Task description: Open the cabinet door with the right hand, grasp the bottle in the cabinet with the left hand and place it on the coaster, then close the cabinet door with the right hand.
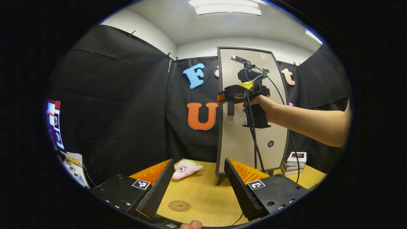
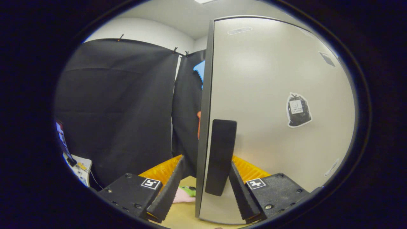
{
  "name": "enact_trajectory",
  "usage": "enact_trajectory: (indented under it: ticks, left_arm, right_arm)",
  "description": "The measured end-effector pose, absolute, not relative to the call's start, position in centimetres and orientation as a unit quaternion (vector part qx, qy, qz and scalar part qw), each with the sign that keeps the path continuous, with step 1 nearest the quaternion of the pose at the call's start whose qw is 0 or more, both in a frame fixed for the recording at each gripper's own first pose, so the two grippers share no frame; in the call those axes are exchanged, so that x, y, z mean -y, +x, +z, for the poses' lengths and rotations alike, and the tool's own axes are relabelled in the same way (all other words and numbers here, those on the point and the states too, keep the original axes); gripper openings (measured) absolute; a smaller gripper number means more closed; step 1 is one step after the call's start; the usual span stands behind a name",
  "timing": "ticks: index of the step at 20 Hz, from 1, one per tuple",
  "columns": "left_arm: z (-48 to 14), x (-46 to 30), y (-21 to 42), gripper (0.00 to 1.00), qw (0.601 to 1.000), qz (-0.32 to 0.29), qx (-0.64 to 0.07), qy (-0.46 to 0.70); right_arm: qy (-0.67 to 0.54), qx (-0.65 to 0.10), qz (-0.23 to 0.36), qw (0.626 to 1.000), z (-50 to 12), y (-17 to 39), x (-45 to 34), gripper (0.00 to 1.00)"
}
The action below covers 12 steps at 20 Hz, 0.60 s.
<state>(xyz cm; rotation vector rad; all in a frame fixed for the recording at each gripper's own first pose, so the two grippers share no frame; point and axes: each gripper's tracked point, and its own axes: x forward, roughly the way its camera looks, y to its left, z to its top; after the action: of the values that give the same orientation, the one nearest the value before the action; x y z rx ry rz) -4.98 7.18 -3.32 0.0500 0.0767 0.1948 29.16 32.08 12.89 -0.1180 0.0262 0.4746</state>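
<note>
Door point(image 2: 270, 105) of cabinet appears shut or barely ajar; opening step just starting. Right gripper point(image 2: 203, 187) at door's left edge, fingers straddling dark handle point(image 2: 221, 156), gap not closed, contact unclear. Left gripper point(image 1: 198, 187) wide open, empty, hovering above table point(image 1: 206, 190) near round coaster point(image 1: 179, 205). Bottle hidden behind door. Left: open door, fetch bottle, set on coaster, close door.

The tall grey cabinet door point(image 1: 251, 111) is shut, so the inside is hidden. In the right gripper view its black upright handle point(image 2: 220, 156) sits between the fingers, contact unclear, and the pink plush toy point(image 2: 184, 195) peeks out half covered.
</note>
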Motion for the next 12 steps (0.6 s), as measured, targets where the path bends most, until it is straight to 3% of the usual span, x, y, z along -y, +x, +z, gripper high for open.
enact_trajectory:
  ticks: [2, 4, 5, 7, 12]
  left_arm:
    - [-3.4, -7.4, -5.1, 0.95, 0.994, 0.102, -0.038, 0.023]
    - [-3.2, -7.6, -5.1, 0.95, 0.994, 0.103, -0.034, 0.022]
    - [-3.1, -7.6, -5.1, 0.95, 0.994, 0.102, -0.034, 0.022]
    - [-3.0, -7.8, -5.3, 0.95, 0.994, 0.104, -0.031, 0.025]
    - [-2.8, -8.2, -5.8, 0.95, 0.994, 0.103, -0.030, 0.023]
  right_arm:
    - [-0.058, -0.008, 0.221, 0.974, 12.9, 29.6, -31.7, 0.78]
    - [-0.057, -0.002, 0.197, 0.979, 13.0, 30.1, -30.8, 0.63]
    - [-0.058, 0.005, 0.192, 0.980, 13.0, 30.2, -30.6, 0.50]
    - [-0.080, 0.012, 0.192, 0.978, 13.0, 30.3, -30.3, 0.37]
    - [-0.065, 0.013, 0.197, 0.978, 13.0, 30.2, -30.4, 0.22]
